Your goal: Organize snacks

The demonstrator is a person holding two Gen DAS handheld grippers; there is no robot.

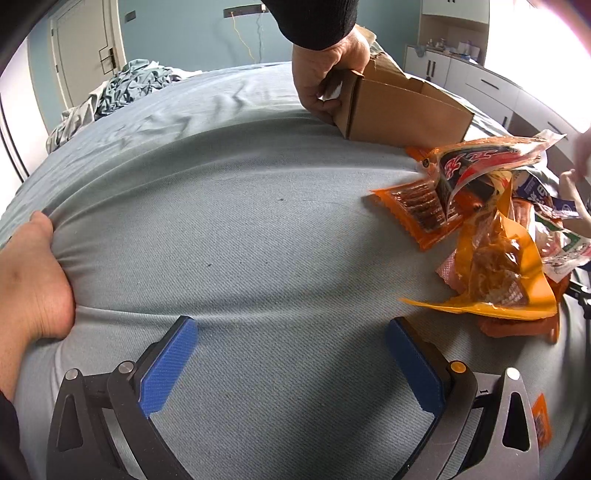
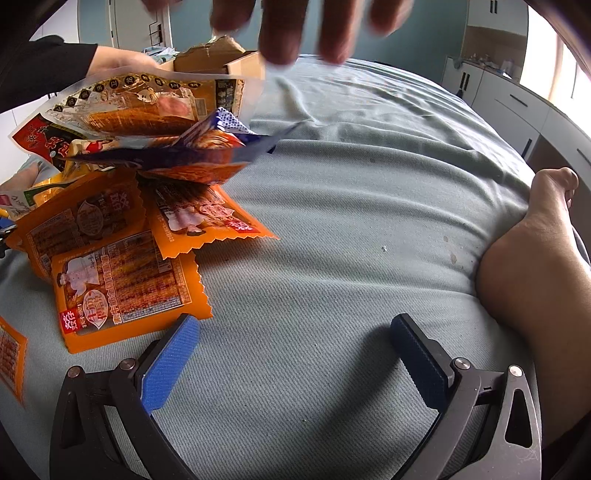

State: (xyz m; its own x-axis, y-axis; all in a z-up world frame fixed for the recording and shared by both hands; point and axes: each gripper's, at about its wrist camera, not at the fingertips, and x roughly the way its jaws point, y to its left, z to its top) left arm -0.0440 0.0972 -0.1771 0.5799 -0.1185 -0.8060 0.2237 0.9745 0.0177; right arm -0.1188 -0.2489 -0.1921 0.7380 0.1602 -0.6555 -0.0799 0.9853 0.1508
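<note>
A heap of orange and red snack packets [image 1: 480,221] lies on the grey-blue bed sheet at the right of the left wrist view. Behind it a hand [image 1: 325,74] grips an open brown cardboard box [image 1: 402,107]. My left gripper [image 1: 291,332] rests open over bare sheet, left of the heap, nothing between its blue pads. In the right wrist view the packets [image 2: 122,229] spread at the left, with the box [image 2: 221,61] behind them and blurred fingers [image 2: 295,33] over the top packets. My right gripper [image 2: 295,328] is open and empty; its left pad sits just beside an orange packet [image 2: 125,291].
A bare foot [image 1: 33,280] presses the sheet at the left in the left wrist view; another foot [image 2: 535,258] lies at the right in the right wrist view. Crumpled bedding [image 1: 122,88] sits at the far left. White cabinets [image 1: 498,88] line the right wall.
</note>
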